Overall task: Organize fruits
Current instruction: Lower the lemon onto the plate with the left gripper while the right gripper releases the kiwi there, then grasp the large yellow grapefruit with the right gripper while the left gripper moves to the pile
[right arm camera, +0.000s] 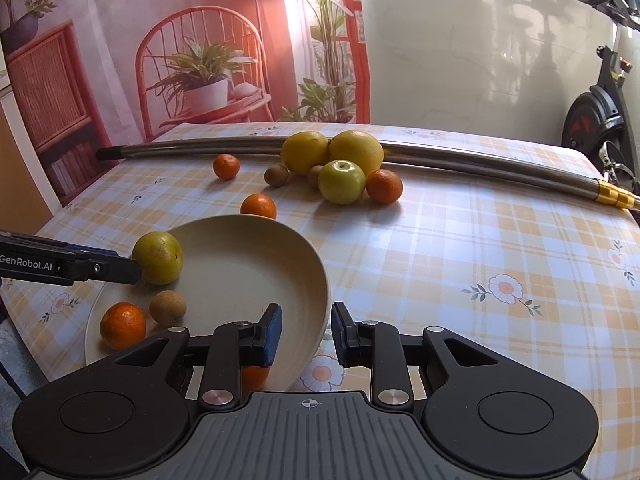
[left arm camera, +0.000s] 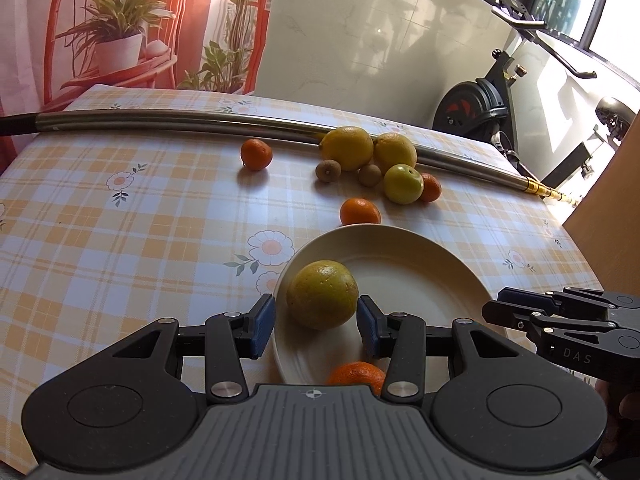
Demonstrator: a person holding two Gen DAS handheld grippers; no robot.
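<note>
The left gripper (left arm camera: pixel 316 322) stands spread over the plate (left arm camera: pixel 432 280), its blue pads on either side of a yellow-green fruit (left arm camera: pixel 322 294), with a clear gap at the left pad and the right pad at or very near the skin; the fruit appears to rest on the plate rather than be held. The right gripper (right arm camera: pixel 306 334) is also spread and empty, straddling the plate's near rim (right arm camera: pixel 320 300) without visibly pinching it. The right view shows the plate already holding a tangerine (right arm camera: pixel 122 325) and a small brown fruit (right arm camera: pixel 168 308) beside the yellow-green one. Still loose on the table (right arm camera: pixel 460 240) are two lemons (right arm camera: pixel 306 152), a green apple (right arm camera: pixel 342 182), kiwis (right arm camera: pixel 276 175) and more tangerines (right arm camera: pixel 259 206), most bunched against a metal pole (right arm camera: pixel 480 160). Risks, as judged: withdrawing the left gripper carelessly could nudge the round fruit so it rolls off the shallow plate; the right fingers could tip or shove the plate if they catch its rim; pulling one fruit from the cluster may send its neighbours rolling.
</note>
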